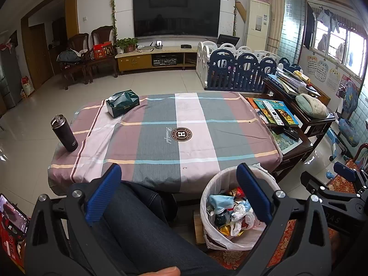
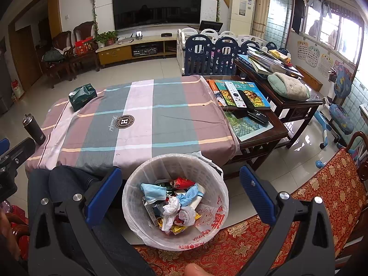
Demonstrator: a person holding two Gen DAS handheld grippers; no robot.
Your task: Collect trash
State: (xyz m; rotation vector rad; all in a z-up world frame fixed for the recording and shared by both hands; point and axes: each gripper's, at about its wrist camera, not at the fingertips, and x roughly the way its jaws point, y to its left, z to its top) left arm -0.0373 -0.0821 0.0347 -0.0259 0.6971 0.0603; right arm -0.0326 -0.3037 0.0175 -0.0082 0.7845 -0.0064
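A white mesh waste bin point(image 2: 224, 184) lined with a plastic bag stands on the floor by the table's near edge. It holds trash point(image 2: 174, 204): a crumpled white tissue, a blue face mask, and red and yellow wrappers. My right gripper point(image 2: 181, 172) hovers open right above the bin, with nothing between its blue pads. My left gripper point(image 1: 179, 170) is open and empty too, over a person's leg in dark jeans point(image 1: 138, 218). In the left wrist view the bin point(image 1: 207, 191) sits under its right finger, with the same trash point(image 1: 232, 211) inside.
The table wears a plaid cloth point(image 1: 161, 126) with a green tissue box point(image 1: 123, 102) and a black bottle point(image 1: 65, 133) at its left. Books and remotes point(image 2: 241, 94) lie on its right end. A wooden side table point(image 2: 287, 85) and a red patterned seat point(image 2: 322, 184) stand on the right.
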